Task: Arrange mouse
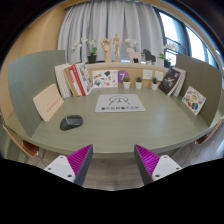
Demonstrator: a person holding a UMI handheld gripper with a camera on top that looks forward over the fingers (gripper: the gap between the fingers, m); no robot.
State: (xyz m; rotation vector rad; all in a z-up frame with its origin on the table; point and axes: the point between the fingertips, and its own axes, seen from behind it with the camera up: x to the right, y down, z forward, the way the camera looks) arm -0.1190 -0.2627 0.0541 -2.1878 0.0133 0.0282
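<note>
A dark grey computer mouse [71, 123] lies on the olive-green table [125, 130], left of the table's middle and well beyond my fingers. A white sheet with dark markings [121, 102] lies flat on the table farther back, right of the mouse. My gripper [113, 160] hovers at the table's near edge, open, with nothing between its two magenta pads [76, 159]. The mouse sits ahead and left of the left finger.
Books and cards lean against a low partition at the back, among them a pale board [48, 101] at the left and picture cards [193, 99] at the right. Small cups [139, 85] and wooden figures [116, 47] stand behind. Windows with curtains lie beyond.
</note>
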